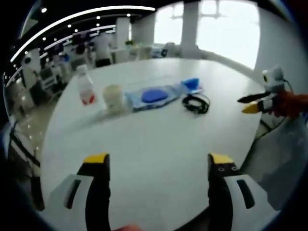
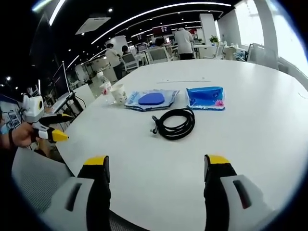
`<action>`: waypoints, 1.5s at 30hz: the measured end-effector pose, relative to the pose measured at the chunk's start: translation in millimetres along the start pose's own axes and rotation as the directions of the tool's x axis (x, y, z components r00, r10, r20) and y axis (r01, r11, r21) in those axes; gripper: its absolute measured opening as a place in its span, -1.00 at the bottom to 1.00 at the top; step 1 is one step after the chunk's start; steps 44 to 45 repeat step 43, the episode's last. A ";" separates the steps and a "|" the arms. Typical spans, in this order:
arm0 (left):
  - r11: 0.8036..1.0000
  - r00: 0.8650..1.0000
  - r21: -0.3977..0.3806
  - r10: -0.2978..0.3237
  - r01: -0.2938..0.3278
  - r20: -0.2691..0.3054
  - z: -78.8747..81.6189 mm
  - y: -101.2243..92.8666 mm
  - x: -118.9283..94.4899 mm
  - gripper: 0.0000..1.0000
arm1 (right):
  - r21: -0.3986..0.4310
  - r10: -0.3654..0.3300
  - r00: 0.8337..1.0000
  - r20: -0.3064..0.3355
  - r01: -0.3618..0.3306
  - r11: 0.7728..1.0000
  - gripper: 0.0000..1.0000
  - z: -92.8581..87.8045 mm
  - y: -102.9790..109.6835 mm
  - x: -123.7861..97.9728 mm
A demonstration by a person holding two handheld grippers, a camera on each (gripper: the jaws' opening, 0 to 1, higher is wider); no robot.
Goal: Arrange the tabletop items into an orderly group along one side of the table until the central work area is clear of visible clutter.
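My left hand-held gripper hangs over the near, bare part of the white counter with its jaws spread wide and nothing between them. My right hand-held gripper is likewise wide apart and empty above the counter.

From the left gripper view I see the items in a loose row across the far side: a clear bottle with a white cap and red label, a pale cup just beside it, then a flat packet with a blue oval, a blue pouch and a coiled black cable near it. The right hand-held gripper comes in at the edge, held by a hand.

From the right gripper view the cable lies nearest me, with the blue pouch and the flat packet behind it, apart from each other. The cup and bottle stand close together at the far left edge; I think they touch, but the view is too small there. The left hand-held gripper shows off the counter's edge.
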State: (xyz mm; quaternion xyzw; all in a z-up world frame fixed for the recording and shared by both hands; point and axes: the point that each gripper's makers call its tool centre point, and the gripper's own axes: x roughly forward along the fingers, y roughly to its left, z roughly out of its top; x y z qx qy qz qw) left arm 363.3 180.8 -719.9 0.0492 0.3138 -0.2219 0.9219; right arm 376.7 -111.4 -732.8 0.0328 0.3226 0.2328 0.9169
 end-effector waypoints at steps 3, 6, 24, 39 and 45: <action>1.000 1.000 -0.002 0.002 -0.002 0.001 0.1 0.5 -0.3 0.60 | 0.015 -0.004 1.000 0.001 0.004 1.000 0.59 -0.3 -1.1 -0.4; 1.000 1.000 0.007 0.002 -0.002 -0.002 -0.2 0.2 -0.3 0.60 | 0.020 -0.005 1.000 0.003 0.005 1.000 0.57 -0.1 -1.8 -0.6; 1.000 1.000 -0.005 0.012 -0.012 0.012 2.8 3.1 -2.7 0.60 | 0.029 -0.002 1.000 0.002 0.002 1.000 0.54 -0.8 -0.3 0.1; 1.000 1.000 -0.006 0.006 -0.006 0.005 1.1 1.6 -1.0 0.60 | 0.051 -0.007 1.000 -0.005 0.008 0.999 0.51 -3.1 -2.2 0.0; 1.000 1.000 -0.002 0.003 -0.003 0.002 0.6 0.7 -0.2 0.60 | 0.045 -0.004 1.000 -0.009 0.005 0.999 0.51 -3.7 -1.6 0.9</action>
